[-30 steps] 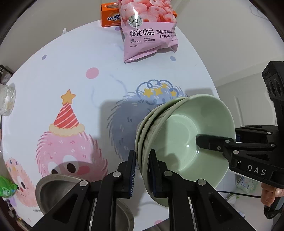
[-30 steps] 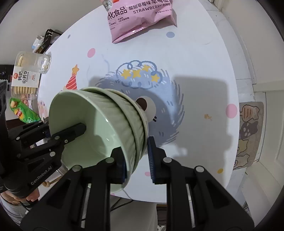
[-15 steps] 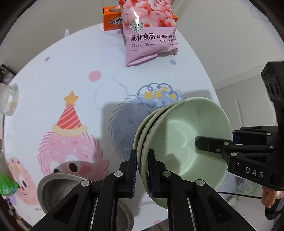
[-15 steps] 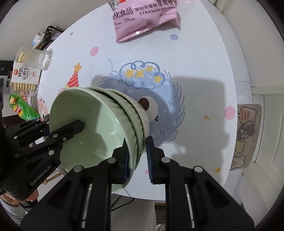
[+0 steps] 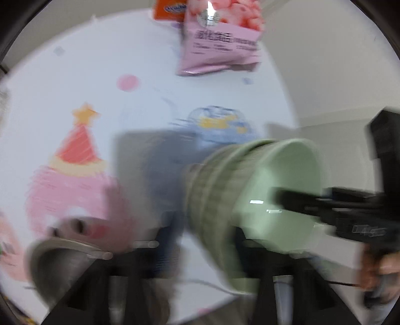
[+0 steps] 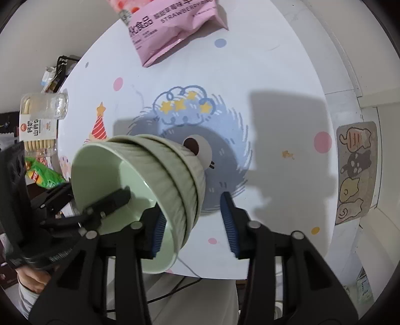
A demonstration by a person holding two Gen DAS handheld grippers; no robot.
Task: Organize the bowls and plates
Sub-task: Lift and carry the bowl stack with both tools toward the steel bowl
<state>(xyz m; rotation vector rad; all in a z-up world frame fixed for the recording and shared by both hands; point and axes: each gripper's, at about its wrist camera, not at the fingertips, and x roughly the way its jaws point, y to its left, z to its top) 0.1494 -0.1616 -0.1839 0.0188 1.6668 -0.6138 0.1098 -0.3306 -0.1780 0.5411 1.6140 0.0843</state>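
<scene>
1. Stack of three pale green ribbed bowls [image 6: 175,180] hangs tipped on its side above the bench [image 6: 275,75], in the lower centre-left of the right wrist view, mouth towards the left edge of the frame.
2. The right gripper [image 6: 193,228] comes up from the bottom edge with its jaws spread. One blue pad sits inside the innermost bowl by the rim. The other pad stands clear of the outermost bowl's wall, with printed bench top showing in the gap.
3. The left gripper [image 6: 96,192] reaches in from the left edge of that view. One black finger lies inside the innermost bowl and the other is outside the rim. A hand [image 6: 32,277] grips its handle at lower left.
4. The left wrist view is heavily blurred. There the stack sits right of centre with its mouth towards the right. The left jaws are opening with the stack's wall between them, and a strip of bench shows between one pad and the bowls.
5. A grey metal bowl [image 5: 62,262] rests on the bench at the lower left of the left wrist view.
6. A pink strawberry snack bag [image 6: 172,27] lies at the top of the frame, with an orange box [image 5: 167,10] beside it.
7. A biscuit pack [image 6: 37,125] and a green crisp bag [image 6: 42,175] lie at the left edge.
8. A cat-print floor mat [image 6: 355,170] shows at the right, off the bench.
</scene>
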